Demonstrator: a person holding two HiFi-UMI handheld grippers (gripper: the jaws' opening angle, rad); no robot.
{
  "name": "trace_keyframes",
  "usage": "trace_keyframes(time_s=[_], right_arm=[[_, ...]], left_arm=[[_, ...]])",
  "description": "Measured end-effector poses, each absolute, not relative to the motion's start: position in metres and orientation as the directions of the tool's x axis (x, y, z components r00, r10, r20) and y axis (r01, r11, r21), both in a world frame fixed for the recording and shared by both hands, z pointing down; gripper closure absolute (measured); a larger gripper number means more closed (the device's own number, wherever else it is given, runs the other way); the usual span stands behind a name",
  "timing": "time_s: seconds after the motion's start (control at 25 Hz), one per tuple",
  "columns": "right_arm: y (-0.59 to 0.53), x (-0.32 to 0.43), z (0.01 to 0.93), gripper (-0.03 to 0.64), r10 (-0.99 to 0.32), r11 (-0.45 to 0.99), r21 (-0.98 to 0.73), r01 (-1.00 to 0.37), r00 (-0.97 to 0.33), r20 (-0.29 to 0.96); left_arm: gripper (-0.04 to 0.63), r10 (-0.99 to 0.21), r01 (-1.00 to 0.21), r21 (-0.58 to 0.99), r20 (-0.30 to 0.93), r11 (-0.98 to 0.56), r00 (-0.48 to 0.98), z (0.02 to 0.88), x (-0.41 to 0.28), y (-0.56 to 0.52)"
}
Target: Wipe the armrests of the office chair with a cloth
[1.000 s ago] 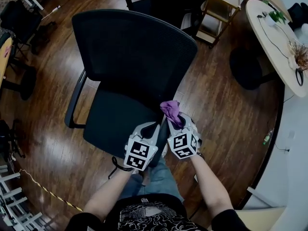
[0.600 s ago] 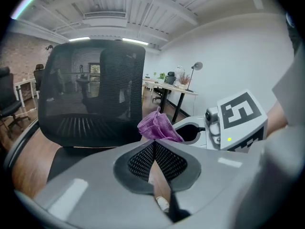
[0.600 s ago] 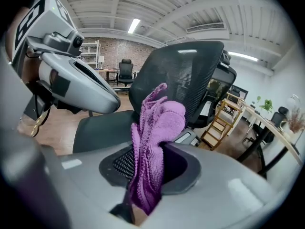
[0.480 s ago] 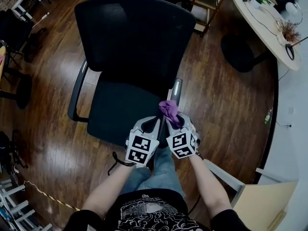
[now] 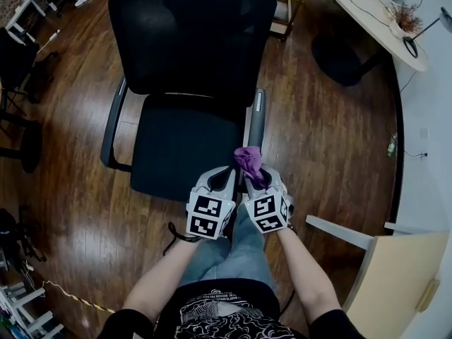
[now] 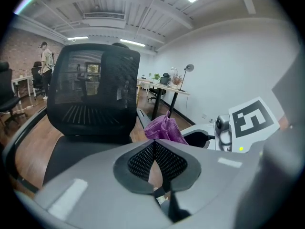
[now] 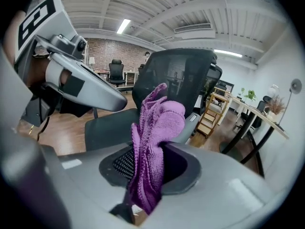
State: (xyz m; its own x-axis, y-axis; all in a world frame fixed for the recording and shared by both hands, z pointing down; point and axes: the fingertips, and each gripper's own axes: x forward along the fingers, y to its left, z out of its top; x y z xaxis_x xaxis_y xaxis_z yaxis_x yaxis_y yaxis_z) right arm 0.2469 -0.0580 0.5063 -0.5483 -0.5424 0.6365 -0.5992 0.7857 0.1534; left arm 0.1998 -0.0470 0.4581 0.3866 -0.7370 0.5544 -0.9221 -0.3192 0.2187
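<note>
Head view looks steeply down on a dark wooden floor (image 5: pixel 332 154), with a black mesh-backed office chair (image 5: pixel 187 48) standing in the middle, its seat toward the person and its backrest on the far side. A pale round counter (image 5: pixel 367 20) sits at the far right, well apart from the chair.

The chair has two armrests. The right armrest (image 5: pixel 257 122) is a grey-topped bar whose long axis runs near to far, away from the person. The left armrest (image 5: pixel 111 129) lies across the seat, well apart from both claws.

Both claws are held close together at the near edge of the seat. The left claw (image 5: pixel 224 179) has its jaws pressed together with nothing between them; its own view shows only the meshed pads meeting. The right claw (image 5: pixel 256 179) is clamped on a purple microfibre cloth (image 5: pixel 247 159), which bunches up out of the jaws and points toward the far side.

The cloth sits just at the near end of the right armrest, straight ahead of the right claw. Whether the cloth touches the bar cannot be told from above. By my reading, wiping has not yet begun. The right claw is the nearer one, and a stroke would run far along the bar's length.
</note>
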Motion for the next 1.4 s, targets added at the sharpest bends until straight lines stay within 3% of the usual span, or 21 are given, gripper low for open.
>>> trace_keyframes(time_s=[0.52,1.16,1.4], right_arm=[[0.011,0.258,0.525,0.514,-0.626,0.647,0.024,-0.762,-0.512,0.588],[0.055,0.262,0.609,0.514,-0.667,0.609,-0.103,-0.787,-0.578,0.471],[0.071,0.269,0.643,0.514,-0.645,0.603,-0.139,-0.785,-0.583,0.494]], left_arm=[[0.591,-0.74,-0.913,0.264,0.536,-0.31,0.406,0.48,0.211,-0.011],[0.591,-0.769,-0.934,0.155,0.533,-0.322,0.353,0.546,0.239,0.036],[0.591,-0.757,-0.936,0.166,0.553,-0.311,0.349,0.57,0.25,0.052]])
